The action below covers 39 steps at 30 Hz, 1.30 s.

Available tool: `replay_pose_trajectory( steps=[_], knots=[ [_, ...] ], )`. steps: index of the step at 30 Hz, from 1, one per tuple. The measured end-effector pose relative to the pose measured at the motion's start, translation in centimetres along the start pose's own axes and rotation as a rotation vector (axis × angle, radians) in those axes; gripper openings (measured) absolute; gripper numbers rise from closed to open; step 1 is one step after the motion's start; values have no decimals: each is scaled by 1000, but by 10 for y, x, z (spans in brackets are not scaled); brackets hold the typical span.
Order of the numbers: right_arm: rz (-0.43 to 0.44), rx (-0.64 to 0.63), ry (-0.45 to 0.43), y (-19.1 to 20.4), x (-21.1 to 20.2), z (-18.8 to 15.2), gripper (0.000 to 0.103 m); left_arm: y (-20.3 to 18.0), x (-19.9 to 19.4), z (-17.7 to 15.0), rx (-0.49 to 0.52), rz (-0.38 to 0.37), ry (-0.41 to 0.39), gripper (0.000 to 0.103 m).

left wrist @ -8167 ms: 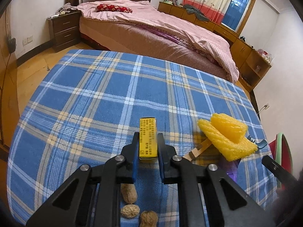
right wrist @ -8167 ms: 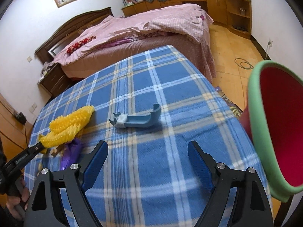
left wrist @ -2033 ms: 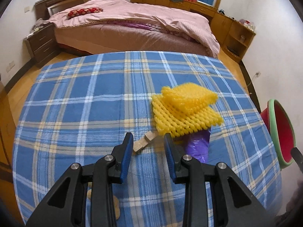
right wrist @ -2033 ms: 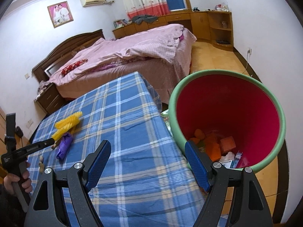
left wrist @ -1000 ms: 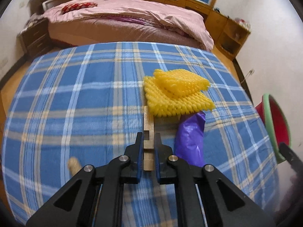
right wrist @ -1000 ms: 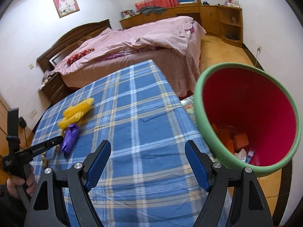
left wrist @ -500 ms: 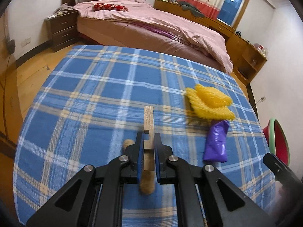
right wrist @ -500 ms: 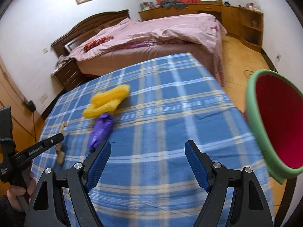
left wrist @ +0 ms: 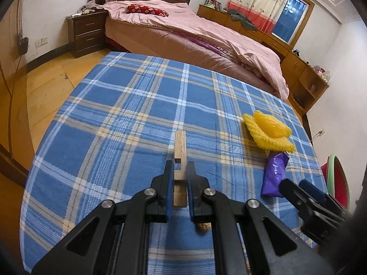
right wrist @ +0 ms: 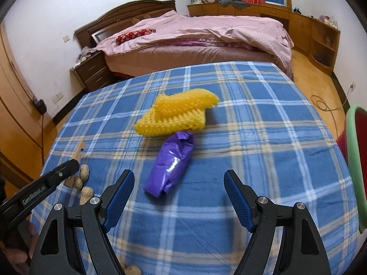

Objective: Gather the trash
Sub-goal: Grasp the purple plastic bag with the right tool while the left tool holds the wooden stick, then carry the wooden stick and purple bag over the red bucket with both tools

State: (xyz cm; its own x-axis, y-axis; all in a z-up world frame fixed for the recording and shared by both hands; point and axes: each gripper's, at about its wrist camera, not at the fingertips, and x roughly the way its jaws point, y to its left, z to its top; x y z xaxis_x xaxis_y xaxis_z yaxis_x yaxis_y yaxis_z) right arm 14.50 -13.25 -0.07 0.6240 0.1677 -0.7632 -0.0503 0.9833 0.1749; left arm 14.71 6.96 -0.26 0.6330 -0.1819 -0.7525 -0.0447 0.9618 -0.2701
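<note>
My left claw [left wrist: 179, 171] is clamped on a wooden stick [left wrist: 179, 147], which juts out past the fingertips over the blue plaid surface [left wrist: 128, 114]. The stick has a notch cut in one side, just ahead of the pads. My right claw [right wrist: 179, 197] stands wide apart with nothing between its fingers, hanging over the surface just short of a purple bag [right wrist: 172, 162].

The bag lies crumpled lengthwise near the middle of the surface, its far end touching a yellow foam net [right wrist: 179, 112], which sits folded in a heap toward the far edge. Toward the left edge, close to my left claw as seen from the right wrist, a few peanuts [right wrist: 82, 181] lie in a loose row, and one more shows at the near edge. In the left wrist view one peanut [left wrist: 203, 226] peeks out under the claw.

Off the right edge stands a red bin [right wrist: 354, 158] with a green rim. Beyond the far edge is a bed [left wrist: 183, 29] with a pink cover.
</note>
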Motion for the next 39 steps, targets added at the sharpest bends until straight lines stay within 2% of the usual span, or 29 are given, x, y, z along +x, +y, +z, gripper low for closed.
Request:
replay_pose_trajectory(
  steps=[7,9,11,13,17,21,28,39],
  knots=[
    [-29,-29,9,13,17,5,81,-1,2,-1,1,-11,3,10],
    [-28,-29,19,14,22,5,70,-1,3,-1,2,-12,2,10],
    [-34,-41,25,15,24,3,48,-1,3,-1,2,-13,3,10],
    [-31,-56,30,16,25,2,34,-1,3,-1,2,-12,3,10],
    [-9,-59,33,14,21,0,28,-2,3,-2,5,-13,3,10],
    [-4,-50,23,9,11,-4,27,-6,-1,-3,17,-18,-3,10],
    [-50,-43,-27,-5,-15,-11,26,-18,-10,-5,38,-37,-8,10],
    [-110,34,-60,-45,-48,-28,26,-58,-21,-16,110,-89,0,10]
  ],
)
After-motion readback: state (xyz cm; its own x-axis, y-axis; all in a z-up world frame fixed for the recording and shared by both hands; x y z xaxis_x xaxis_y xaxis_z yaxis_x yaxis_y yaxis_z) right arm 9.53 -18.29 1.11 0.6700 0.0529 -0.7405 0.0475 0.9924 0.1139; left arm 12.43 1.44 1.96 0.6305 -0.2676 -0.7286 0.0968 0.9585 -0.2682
